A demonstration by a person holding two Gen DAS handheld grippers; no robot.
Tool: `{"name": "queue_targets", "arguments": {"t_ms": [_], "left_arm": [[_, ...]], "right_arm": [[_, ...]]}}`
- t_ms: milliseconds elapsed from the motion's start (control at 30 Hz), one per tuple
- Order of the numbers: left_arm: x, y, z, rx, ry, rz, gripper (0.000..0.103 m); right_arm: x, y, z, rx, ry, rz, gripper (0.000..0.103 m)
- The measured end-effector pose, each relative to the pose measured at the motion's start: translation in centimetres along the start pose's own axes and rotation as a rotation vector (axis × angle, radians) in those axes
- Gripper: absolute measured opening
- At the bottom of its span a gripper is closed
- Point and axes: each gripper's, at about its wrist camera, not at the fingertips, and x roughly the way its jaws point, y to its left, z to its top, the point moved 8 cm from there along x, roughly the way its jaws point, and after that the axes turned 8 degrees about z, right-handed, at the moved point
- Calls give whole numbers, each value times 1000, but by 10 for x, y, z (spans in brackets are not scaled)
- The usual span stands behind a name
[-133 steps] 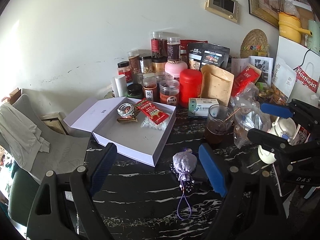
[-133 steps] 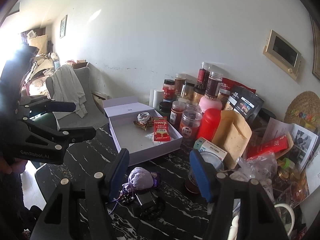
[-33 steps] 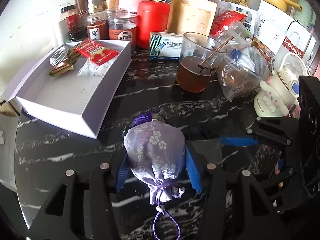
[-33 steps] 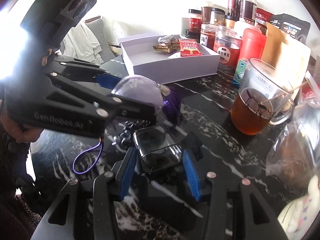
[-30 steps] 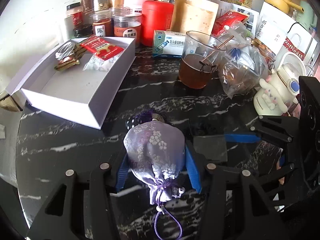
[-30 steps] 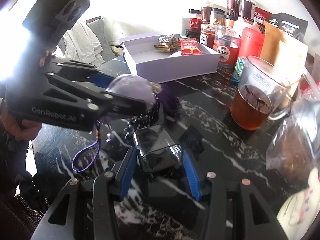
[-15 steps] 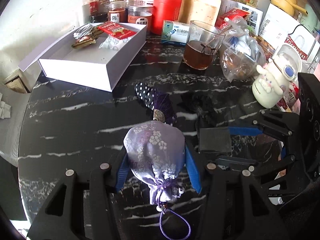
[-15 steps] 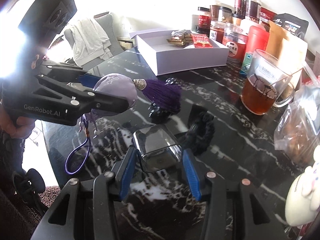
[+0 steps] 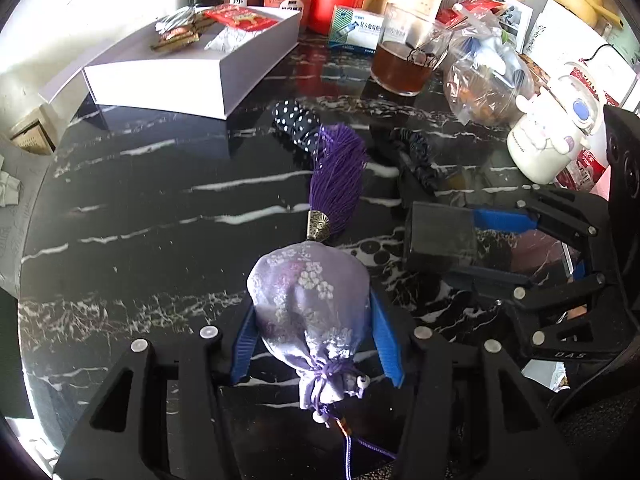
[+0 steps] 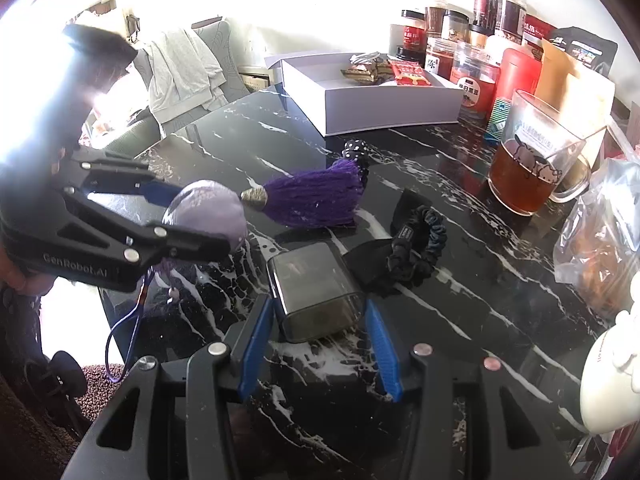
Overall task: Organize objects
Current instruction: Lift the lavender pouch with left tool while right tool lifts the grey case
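A: What is the left claw [image 9: 312,336] gripping?

B: It is squeezing a lilac sachet [image 9: 308,296] between its blue pads, partly closed around it. The sachet's purple tassel [image 9: 338,184] is trailing forward over the black marble desk [image 9: 160,208].

A: And the right claw [image 10: 318,340]?

B: It is clamping a dark rectangular case [image 10: 316,292], jaws about as far apart. A black scrunchie [image 10: 416,252] is lying just beside the case, and a polka-dot piece [image 9: 296,122] is sitting near the tassel's tip.

A: Where is the white box [image 9: 192,76]?

B: It is sitting open at the far left of the desk, holding snack packets [image 9: 240,20]. A glass of tea [image 10: 532,160] is standing to its right.
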Motion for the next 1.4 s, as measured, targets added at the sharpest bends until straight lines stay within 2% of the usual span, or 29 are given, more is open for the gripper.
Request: {"name": "queue_targets", "arguments": {"t_ms": [267,367,433,600,767,867,933,967,1033,1067,1100,1333,1400], "left_arm": [[8,-4,-4,11,3,30,52],[10,-7,-5,39,3,67,57],[12,-9,-7,62,7,96,67],[14,-10,-12,87,-10,121,74],[14,-4,-12,70,-36,126,75],[13,0,-12,70,-51,130,73],[10,2,-12,66,-58,127,51],[9,4,-12,60,-58,128,50],[8,5,-11,58,-58,123,48],[8,5,-11,57,-57,123,47],[8,6,-11,55,-55,121,47],[5,13,-13,20,-54,116,46],[4,19,-14,4,-52,121,46]], "right_arm": [[4,2,1,-14,4,-5,50],[9,3,-1,-19,19,-16,50],[12,3,-2,-18,25,-13,50],[23,4,-2,-32,48,-7,51],[29,7,2,-55,40,-8,53],[30,9,3,-56,34,-1,53],[29,12,3,-55,29,15,51],[29,14,3,-60,27,28,50],[29,18,4,-69,21,30,29],[29,18,5,-66,20,29,12],[30,17,5,-58,18,30,10],[27,14,6,-25,7,53,9],[27,11,6,-4,5,58,14]]}}
